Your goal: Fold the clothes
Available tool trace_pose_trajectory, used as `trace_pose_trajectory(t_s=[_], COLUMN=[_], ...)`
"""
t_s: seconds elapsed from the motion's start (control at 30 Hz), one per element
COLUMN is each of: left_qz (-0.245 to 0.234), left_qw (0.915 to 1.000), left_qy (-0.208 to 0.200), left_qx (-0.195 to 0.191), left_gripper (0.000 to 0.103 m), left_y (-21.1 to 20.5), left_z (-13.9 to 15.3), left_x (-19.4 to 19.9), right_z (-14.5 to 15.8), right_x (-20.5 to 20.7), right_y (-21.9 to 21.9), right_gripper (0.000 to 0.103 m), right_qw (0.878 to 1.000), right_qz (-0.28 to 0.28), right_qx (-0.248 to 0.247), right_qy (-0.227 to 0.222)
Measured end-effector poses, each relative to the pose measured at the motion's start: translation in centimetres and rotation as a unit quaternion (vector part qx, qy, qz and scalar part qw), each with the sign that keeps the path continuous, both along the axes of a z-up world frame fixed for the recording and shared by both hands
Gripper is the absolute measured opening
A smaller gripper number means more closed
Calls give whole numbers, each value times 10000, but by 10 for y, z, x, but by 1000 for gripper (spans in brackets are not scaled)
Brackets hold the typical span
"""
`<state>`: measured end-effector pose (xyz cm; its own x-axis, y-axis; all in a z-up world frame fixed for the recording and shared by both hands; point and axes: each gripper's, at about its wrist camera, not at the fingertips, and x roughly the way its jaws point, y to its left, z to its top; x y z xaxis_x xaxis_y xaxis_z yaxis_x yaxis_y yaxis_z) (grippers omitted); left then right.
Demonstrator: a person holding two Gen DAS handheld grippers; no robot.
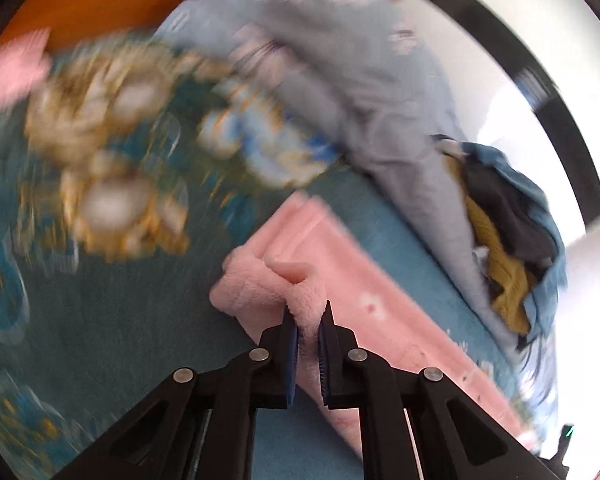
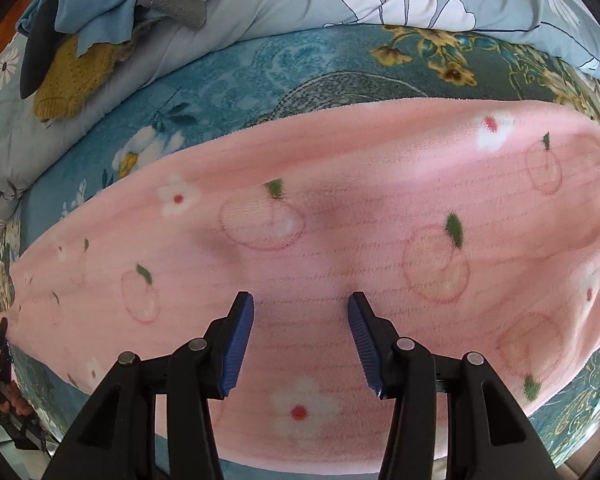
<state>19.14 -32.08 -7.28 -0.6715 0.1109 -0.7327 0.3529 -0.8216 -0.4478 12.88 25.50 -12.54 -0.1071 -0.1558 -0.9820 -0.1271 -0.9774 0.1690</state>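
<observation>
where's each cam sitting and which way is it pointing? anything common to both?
Left wrist: rides the left hand-held gripper, looking along its fingers, down and across the bed; fingers shut on a bunched edge of the pink blanket. Heavy motion blur.
Right wrist: rides the right hand-held gripper, looking down over the spread pink blanket towards the quilt; fingers open, holding nothing.
Shared: pink blanket, teal floral bedspread, and the clothes pile, also seen from the left wrist.

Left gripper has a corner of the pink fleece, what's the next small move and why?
Probably close the right gripper on the pink fleece beneath it: its jaws are open and empty, while the left gripper already pinches a bunched end.
</observation>
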Motion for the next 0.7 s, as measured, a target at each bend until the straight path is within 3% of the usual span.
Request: trace_pose_trajectory(t_s=[0.13, 0.17, 0.37, 0.5, 0.63, 0.7], left_qz=[-103, -64, 262, 458, 88, -151], left_qw=[9991, 9996, 9954, 9965, 9992, 9992], left_qy=[261, 188, -922, -482, -372, -73], left_qx=[-310, -210, 67, 504, -75, -351], left_gripper=[9, 9, 9, 9, 8, 8], left_y=[-2, -5, -13, -21, -11, -4], left_z=[22, 19, -44, -49, -25, -2], left_x=[5, 5, 13, 30, 6, -7], right_z=[4, 4, 2, 2, 3, 6], right_x=[0, 0, 0, -2, -5, -7], right_y=[3, 3, 1, 4, 5, 5], right_gripper=[51, 51, 51, 51, 51, 51], right_qw=[9999, 9999, 9999, 9999, 9999, 9999], right_qz=[-38, -22, 58, 76, 91, 101], right_qx=[-87, -105, -96, -99, -73, -63], right_qy=[39, 34, -2, -33, -67, -55])
